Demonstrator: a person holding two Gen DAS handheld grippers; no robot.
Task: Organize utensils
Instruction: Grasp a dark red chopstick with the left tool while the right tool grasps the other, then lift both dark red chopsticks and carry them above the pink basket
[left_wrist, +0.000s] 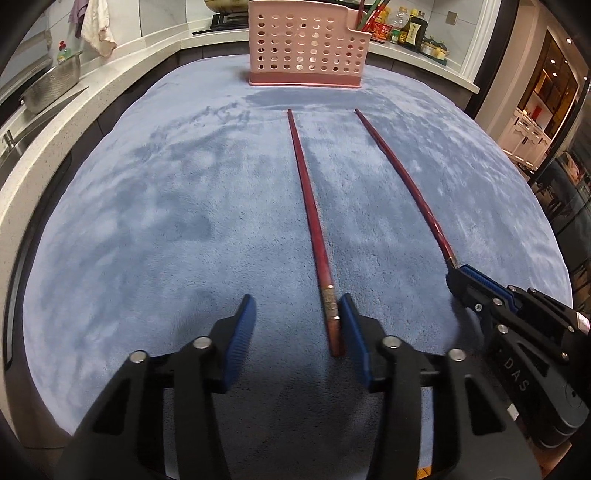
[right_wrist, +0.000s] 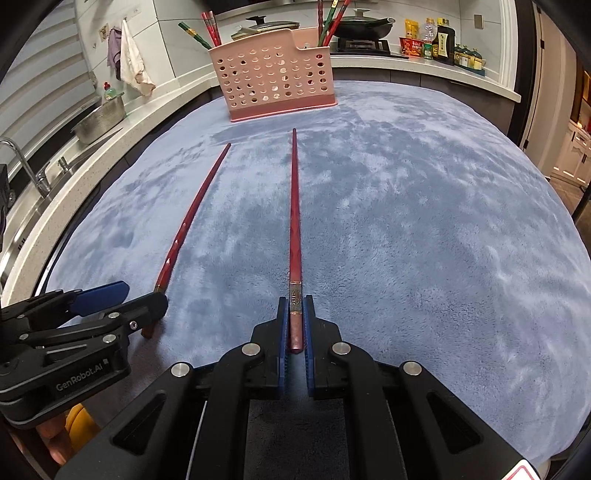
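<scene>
The right gripper pinches the thick end of one red chopstick; the left gripper is spread around the other chopstick's butt, hugging its right finger. Both sticks lie lengthwise on the blue cloth, tips toward the pink holder.

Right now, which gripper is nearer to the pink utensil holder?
Neither clearly. The left gripper and right gripper both sit at the near ends of the two red chopsticks, across the blue cloth from the pink utensil holder.
</scene>
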